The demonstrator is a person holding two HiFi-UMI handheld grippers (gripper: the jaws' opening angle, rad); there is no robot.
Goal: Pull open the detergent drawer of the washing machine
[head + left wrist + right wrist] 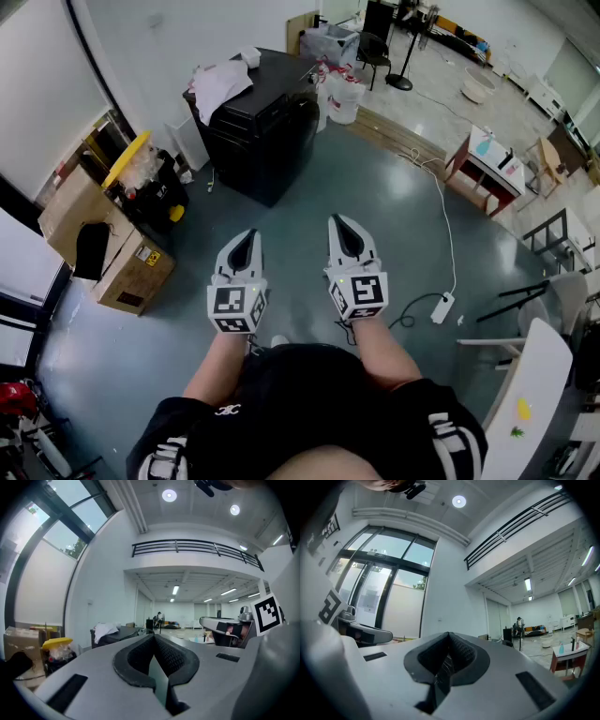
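Above grey floor, at 6 o'clock before the person: left gripper (247, 236), jaws pressed together, empty; right gripper (340, 225), jaws likewise closed, empty. At 11 o'clock, well apart: black boxy unit (262, 131), possibly the washing machine; drawer indiscernible.

Cloth (222, 82) lies on the cabinet (267, 141) ahead, boxes (127, 272) left of it, a small table (486, 167) right.

Black cabinet (265, 141); cardboard box (136, 274); power strip (442, 307) on floor.

White left claw (248, 234), white right claw (339, 223), black clothes (309, 375)
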